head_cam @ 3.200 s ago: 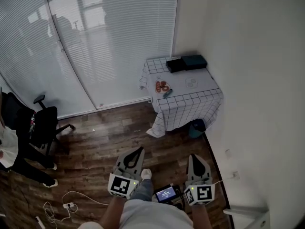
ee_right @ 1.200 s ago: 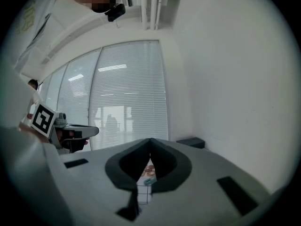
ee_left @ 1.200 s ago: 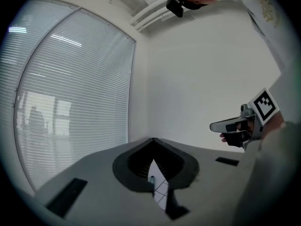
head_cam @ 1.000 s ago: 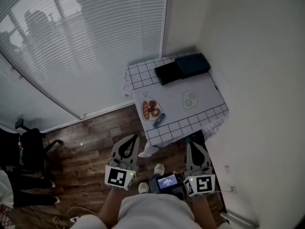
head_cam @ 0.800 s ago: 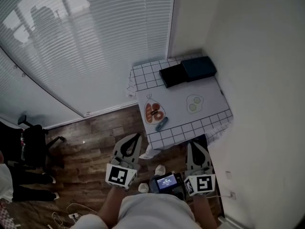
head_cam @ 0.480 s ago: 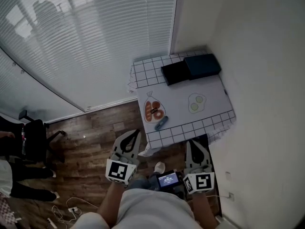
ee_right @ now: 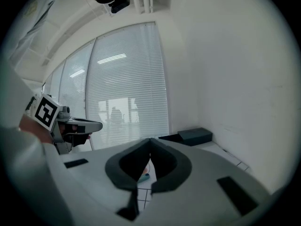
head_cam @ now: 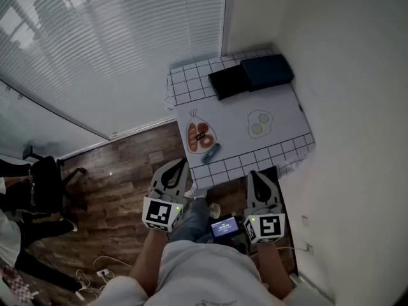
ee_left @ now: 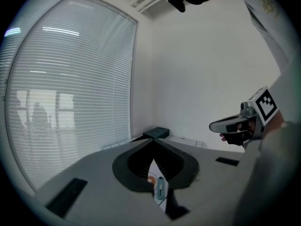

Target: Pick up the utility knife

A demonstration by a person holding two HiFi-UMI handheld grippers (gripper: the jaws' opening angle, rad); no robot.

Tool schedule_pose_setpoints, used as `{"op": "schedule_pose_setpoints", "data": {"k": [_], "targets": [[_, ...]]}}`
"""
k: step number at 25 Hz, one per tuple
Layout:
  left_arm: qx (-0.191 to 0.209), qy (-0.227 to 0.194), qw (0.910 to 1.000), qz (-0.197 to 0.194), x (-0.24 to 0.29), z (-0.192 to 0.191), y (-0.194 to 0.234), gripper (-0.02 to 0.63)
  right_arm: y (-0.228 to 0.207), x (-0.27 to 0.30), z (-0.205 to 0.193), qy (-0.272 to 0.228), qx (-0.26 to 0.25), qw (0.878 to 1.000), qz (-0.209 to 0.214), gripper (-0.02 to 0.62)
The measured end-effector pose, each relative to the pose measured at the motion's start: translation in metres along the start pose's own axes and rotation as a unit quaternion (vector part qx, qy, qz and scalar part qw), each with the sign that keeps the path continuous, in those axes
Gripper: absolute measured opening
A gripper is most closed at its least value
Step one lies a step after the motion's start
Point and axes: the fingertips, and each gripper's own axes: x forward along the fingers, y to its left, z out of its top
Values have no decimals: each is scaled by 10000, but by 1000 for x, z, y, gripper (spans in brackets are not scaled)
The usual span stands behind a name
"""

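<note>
– Brown wood planks make the floor (head_cam: 121, 183). What is the room like?
– It is a small corner. One side has long white blinds (head_cam: 95, 50), and the other is a plain white wall (head_cam: 347, 107). A little counter (head_cam: 284, 123) stands right in the corner.
– What covers it?
– A white cloth (head_cam: 191, 91) with thin dark lines that make squares. It hangs over the edges in soft folds.
– What lies on it?
– Two flat boxes at the back, side by side: a black box (head_cam: 228, 81) and a dark blue-green box (head_cam: 268, 71). In the middle is a pale green round shape (head_cam: 258, 125). Nearer the front is an orange and red shape (head_cam: 199, 136). I cannot tell what it is.
– Where is the utility knife (head_cam: 211, 153)?
– It is small, long and blue. It lies flat and a bit slanted near the front edge, just beside the orange shape.
– And the jaws?
– The left gripper (head_cam: 180, 163) has its jaws pressed together with nothing in them. The right gripper (head_cam: 256, 173) is the same. Both are grey, smooth and pointed, and they sit in front of the counter.
– Is the knife close?
– It is ahead of both and not touched. It is nearer the left jaws. In the left gripper view it peeks through the thin slit under the closed tips.
</note>
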Motion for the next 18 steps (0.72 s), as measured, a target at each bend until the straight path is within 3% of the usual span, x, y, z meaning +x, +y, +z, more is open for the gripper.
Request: {"op": "schedule_pose_setpoints", "data": {"k": [12,18], "targets": [[-501,383,9979,-132,48,-46,15,8,-15,31,-30,324,139,9993,-156,6],[-569,581,9962,-311,66,-65,16,8,-22,43,-44,547,143,9981,-258,6]]}}
